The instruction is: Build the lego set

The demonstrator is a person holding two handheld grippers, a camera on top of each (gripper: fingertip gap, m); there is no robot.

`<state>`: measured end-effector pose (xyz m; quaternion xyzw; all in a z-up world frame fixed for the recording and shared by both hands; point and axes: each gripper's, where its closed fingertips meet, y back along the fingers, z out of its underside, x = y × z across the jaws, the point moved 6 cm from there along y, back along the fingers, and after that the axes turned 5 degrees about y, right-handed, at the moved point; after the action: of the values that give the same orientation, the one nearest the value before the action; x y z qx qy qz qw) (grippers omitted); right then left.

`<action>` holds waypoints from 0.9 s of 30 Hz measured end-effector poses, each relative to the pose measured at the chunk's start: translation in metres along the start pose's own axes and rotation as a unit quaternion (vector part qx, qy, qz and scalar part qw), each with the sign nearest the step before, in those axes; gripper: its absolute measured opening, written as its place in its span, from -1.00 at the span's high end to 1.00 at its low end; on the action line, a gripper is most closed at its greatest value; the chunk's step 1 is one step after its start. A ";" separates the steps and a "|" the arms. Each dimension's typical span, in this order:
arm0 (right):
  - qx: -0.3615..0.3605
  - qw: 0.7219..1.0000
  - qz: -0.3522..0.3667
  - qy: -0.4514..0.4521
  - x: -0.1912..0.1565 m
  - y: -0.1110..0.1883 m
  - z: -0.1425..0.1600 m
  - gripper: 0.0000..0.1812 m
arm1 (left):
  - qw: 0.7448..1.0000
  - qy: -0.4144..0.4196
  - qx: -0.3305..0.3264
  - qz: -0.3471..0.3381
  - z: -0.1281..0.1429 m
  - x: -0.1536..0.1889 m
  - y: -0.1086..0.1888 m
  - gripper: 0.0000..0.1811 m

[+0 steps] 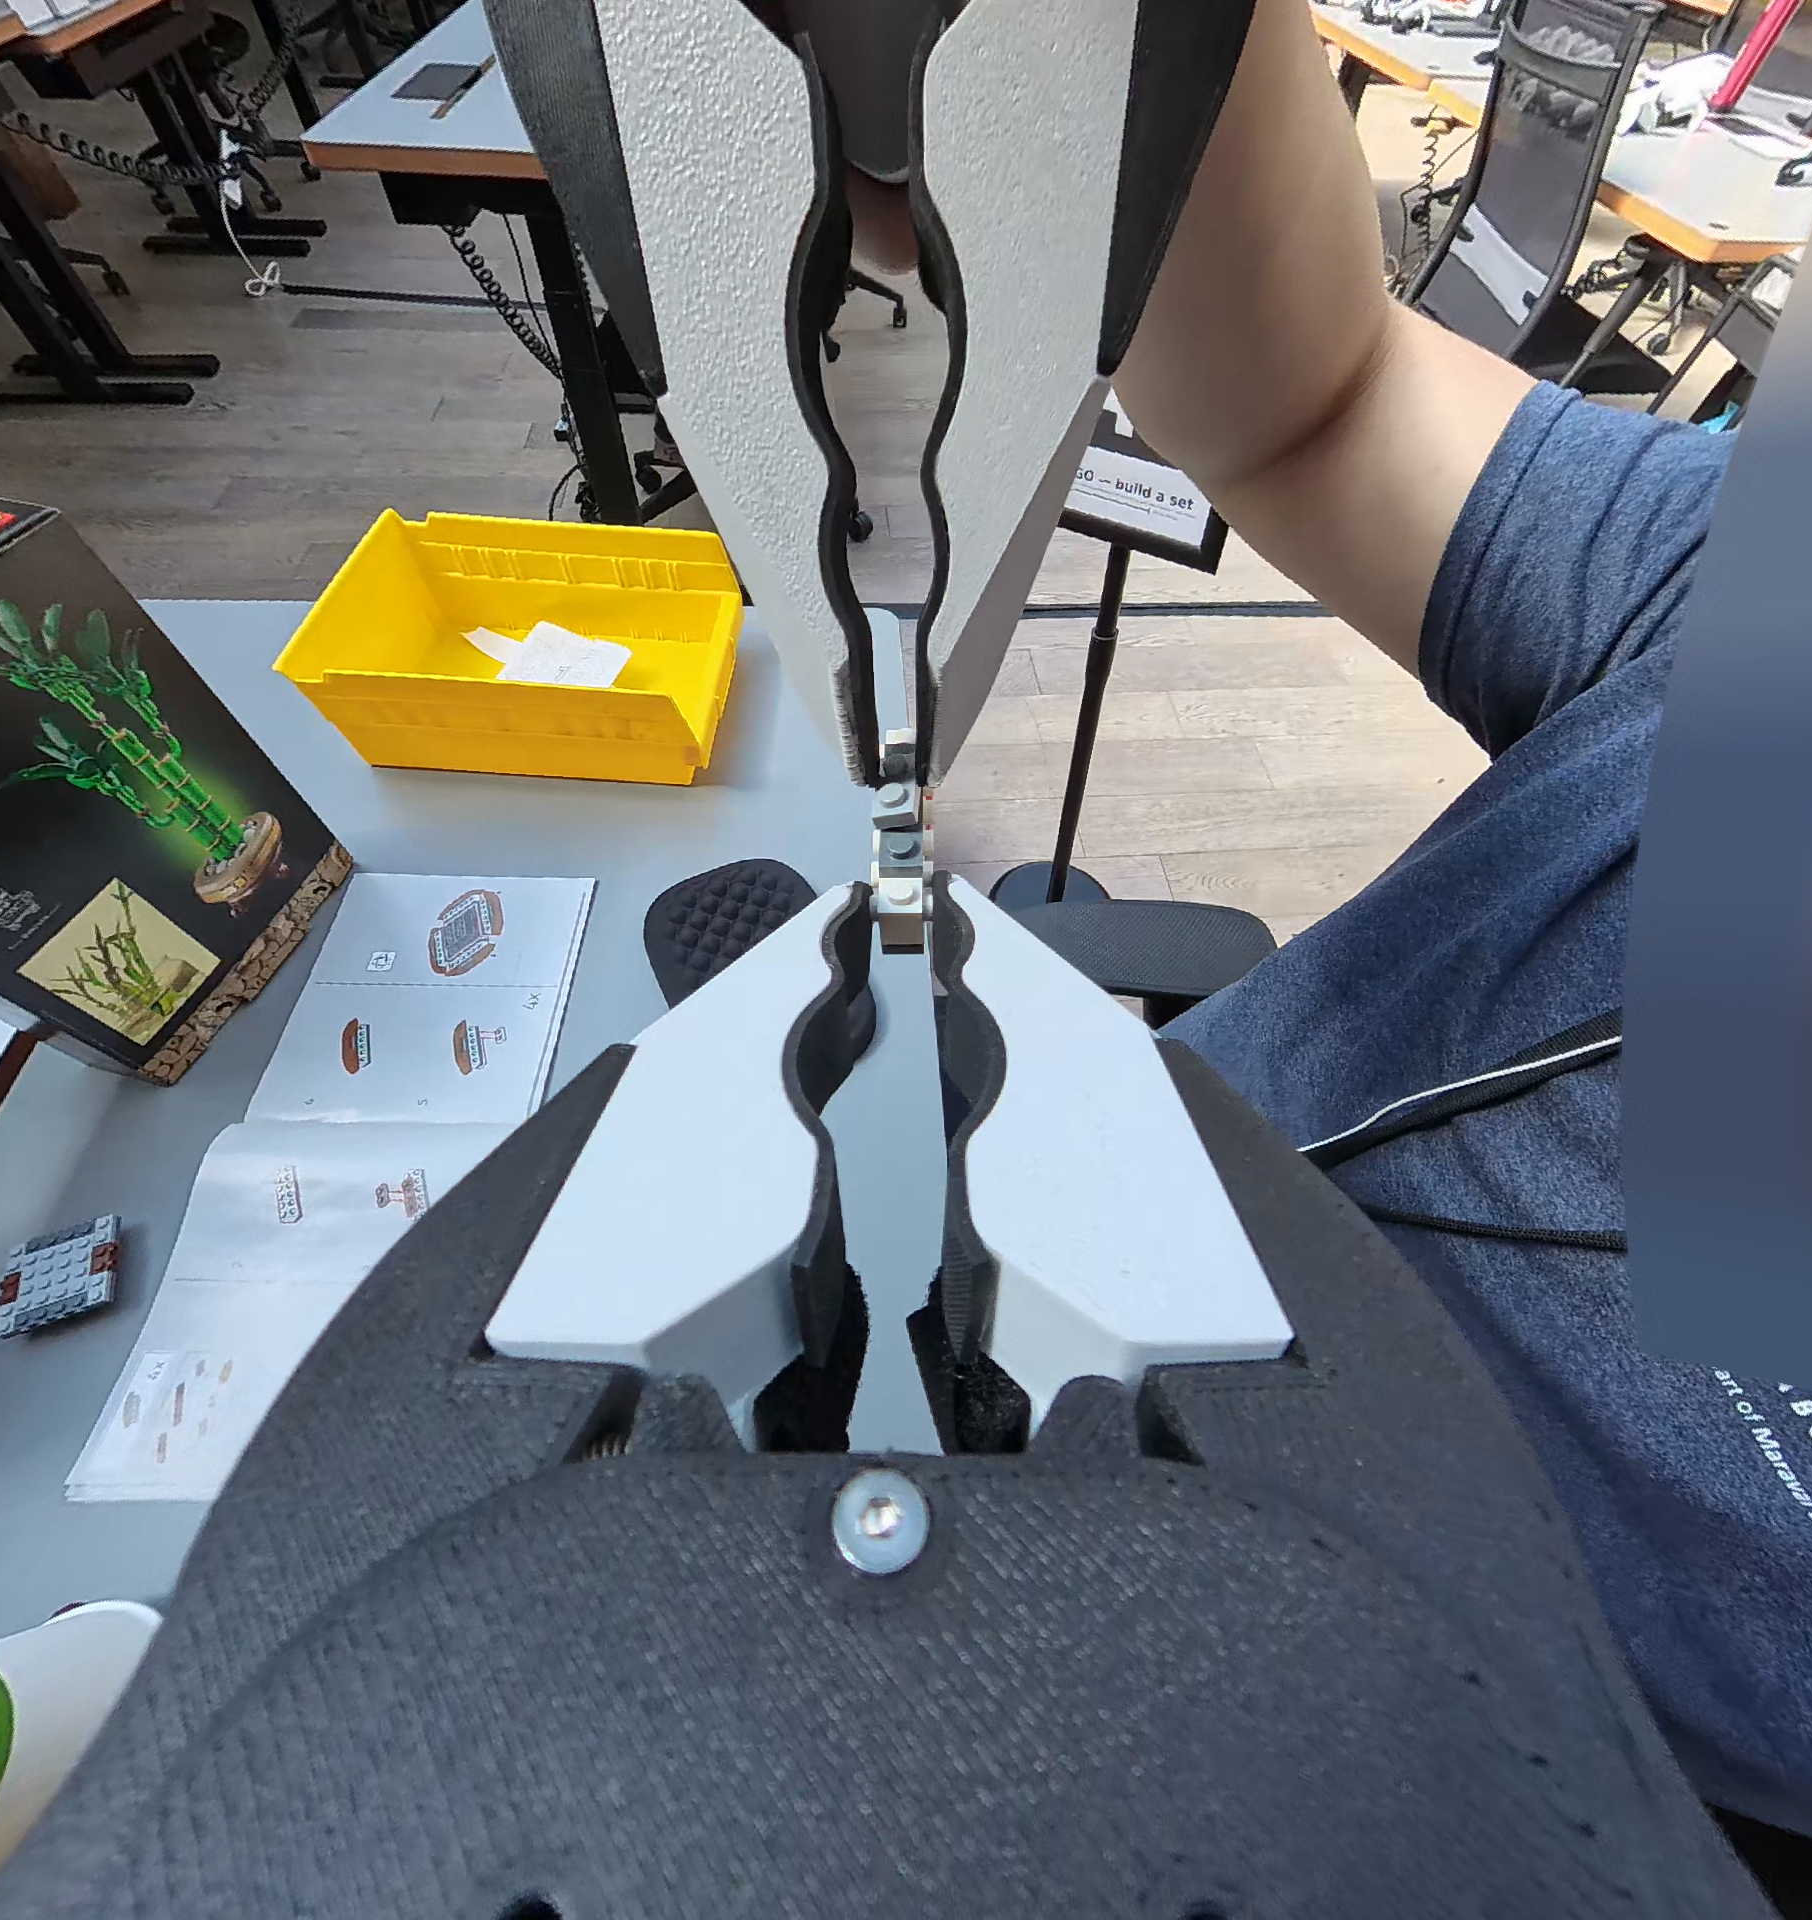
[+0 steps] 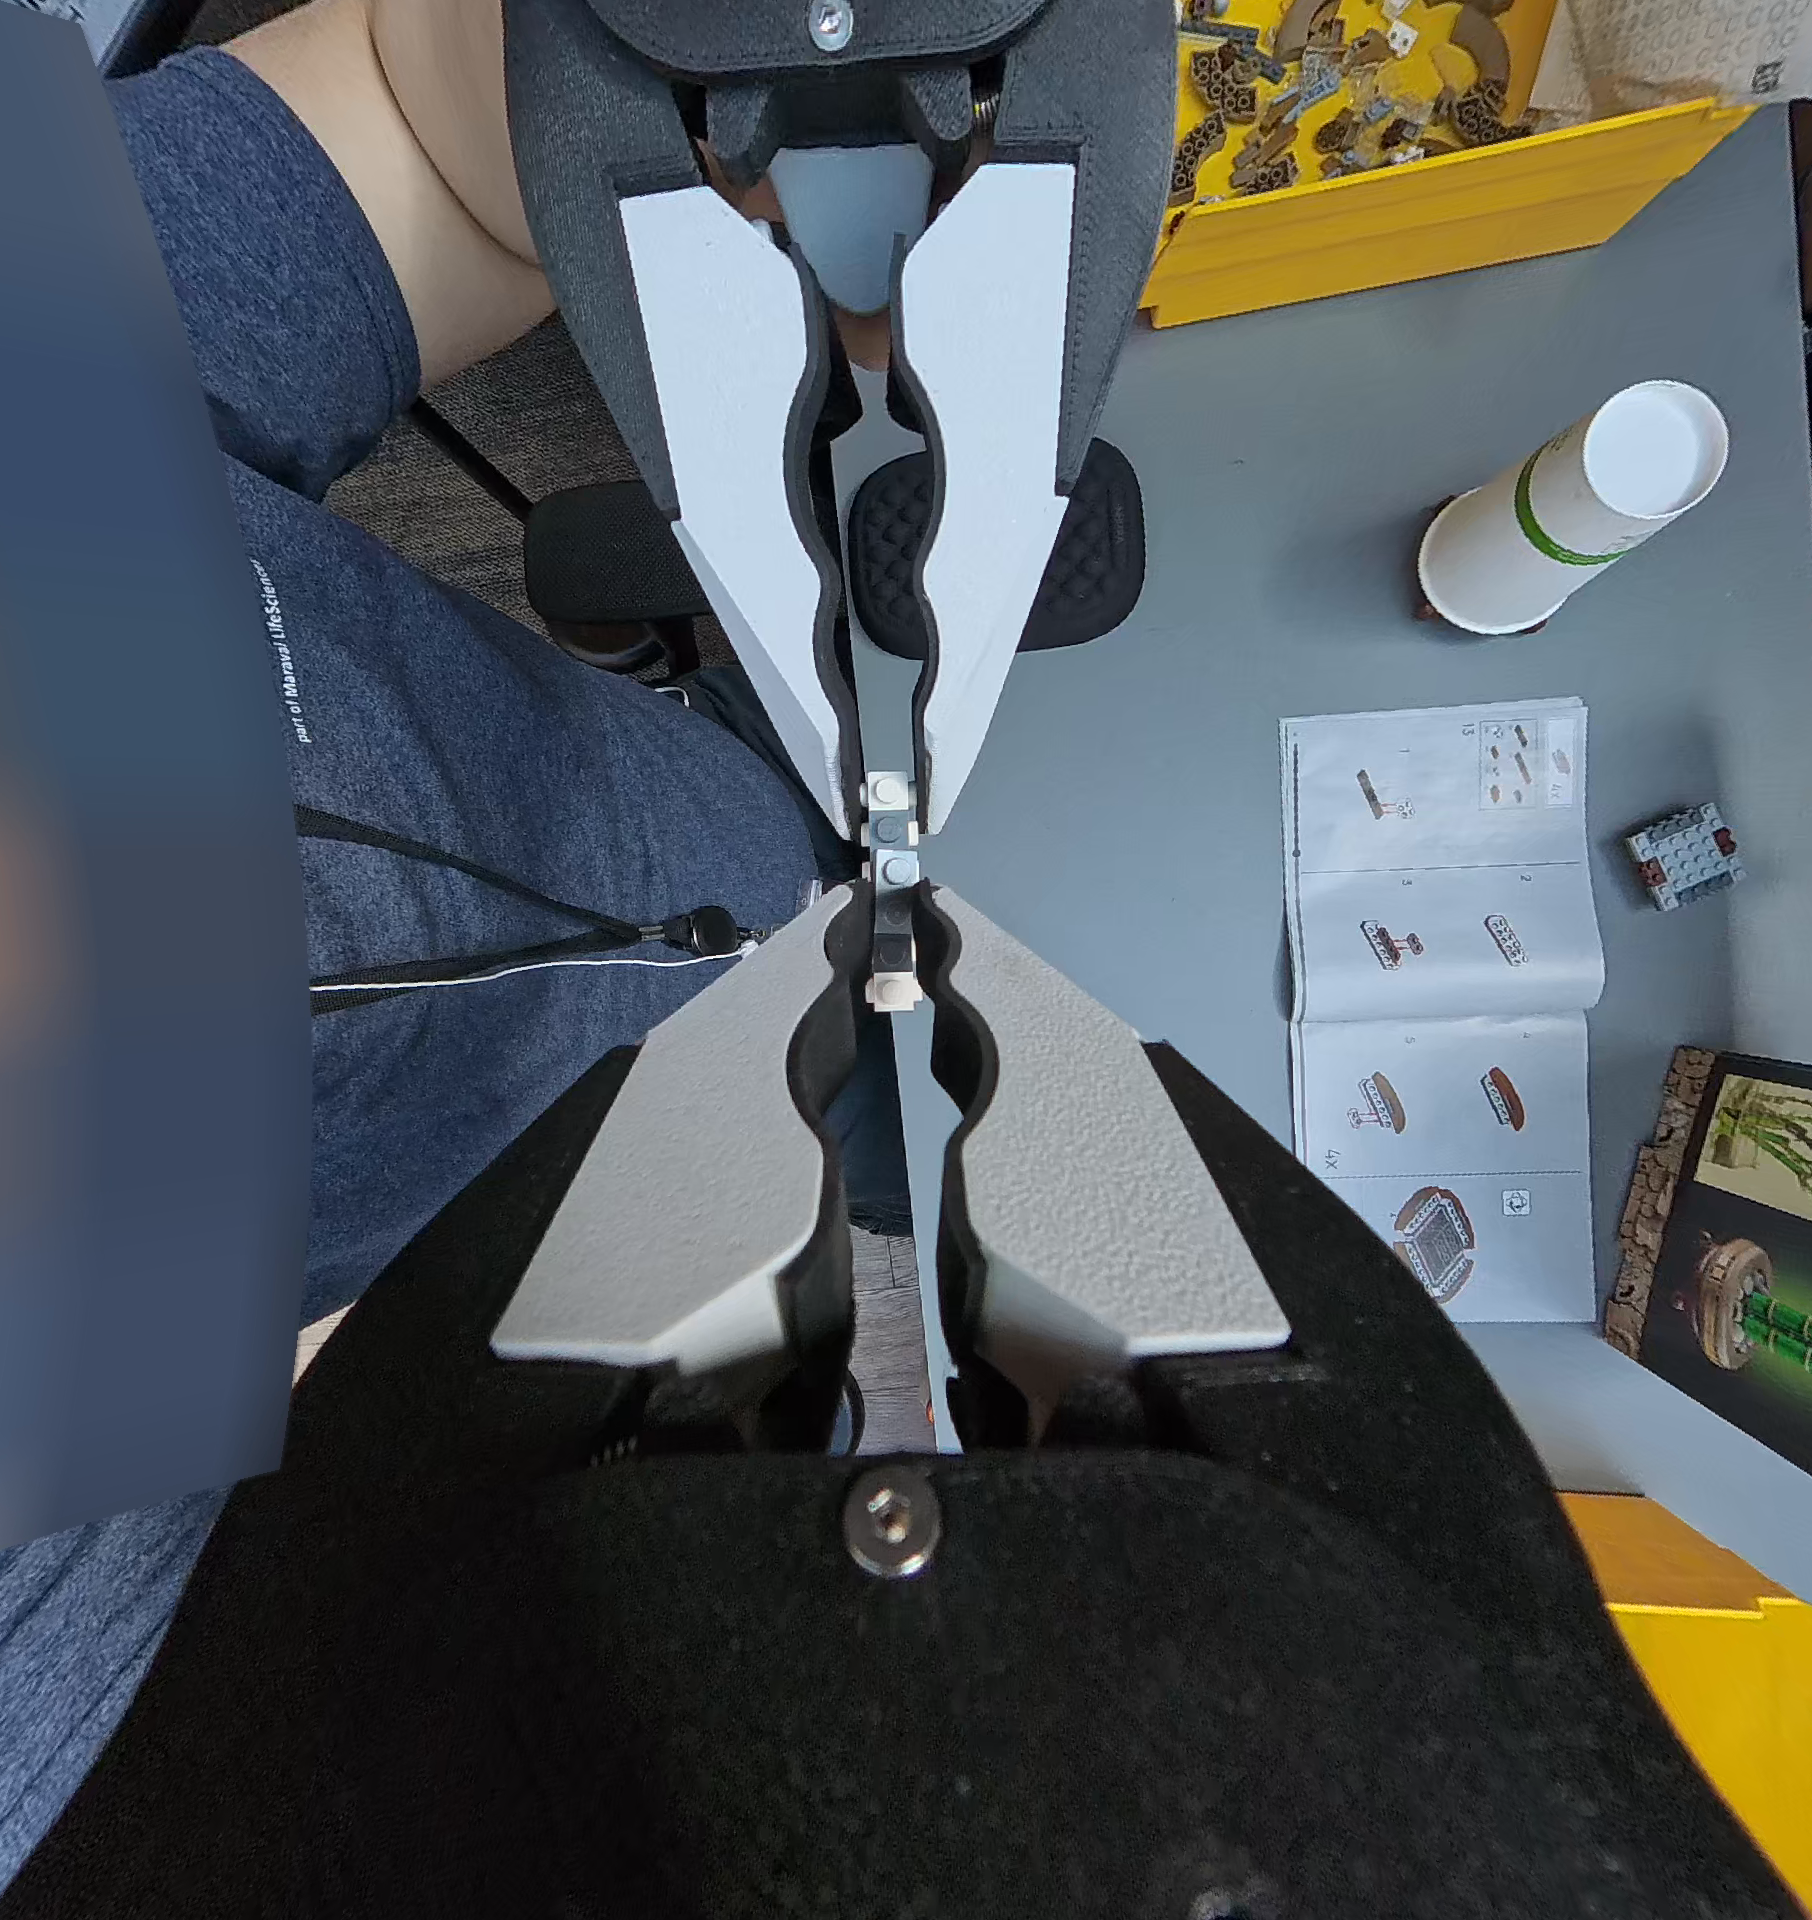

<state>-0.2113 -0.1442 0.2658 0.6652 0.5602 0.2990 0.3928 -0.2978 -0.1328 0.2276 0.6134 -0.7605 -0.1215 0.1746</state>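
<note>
Lego strip (image 1: 900, 854) of small grey and white pieces is held in the air between both grippers, above the table edge and the person's lap. Left gripper (image 1: 900, 920) is clamped narrow on the near end of the strip; right gripper (image 2: 891, 961) is clamped narrow on the other end, tips facing the left's, nearly touching. In the right wrist view the strip (image 2: 891, 883) runs straight between the two pairs of tips. Step in hand looks like pressing or seating joints along the strip, though I cannot tell which joint. To do it well: keep both grips square on the flat sides, push along the strip's axis, no twisting, or the thin stack may buckle or pop apart and drop to the floor. Moving over the table (image 2: 1245, 582) first would be safer. Outward: open manual (image 2: 1442, 997), small grey plate build (image 2: 1683, 854), paper cup (image 2: 1567, 509), box (image 1: 102, 769), yellow bin (image 1: 528, 644) with paper, second bin of parts (image 2: 1401, 125).
</note>
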 end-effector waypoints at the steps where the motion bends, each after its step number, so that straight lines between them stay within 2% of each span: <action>1: 0.000 1.000 0.003 0.003 0.000 0.000 -0.001 0.94 | 1.000 0.005 0.004 0.003 0.000 0.000 0.001 0.91; 9: -0.006 0.998 0.047 0.040 -0.007 0.006 -0.006 0.93 | 0.996 0.058 0.041 0.045 -0.003 -0.001 0.006 0.90; 13: -0.016 0.998 0.053 0.038 -0.009 0.005 -0.005 0.93 | 0.996 0.057 0.044 0.045 -0.004 0.001 0.005 0.90; 27: -0.016 0.983 0.152 0.101 -0.019 0.004 -0.008 0.83 | 0.993 0.086 0.069 0.049 -0.008 -0.001 0.010 0.90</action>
<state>-0.2197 -0.1621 0.2744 0.7026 0.4843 0.4300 0.2948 -0.3034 -0.1293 0.2387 0.5942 -0.7784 -0.0072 0.2022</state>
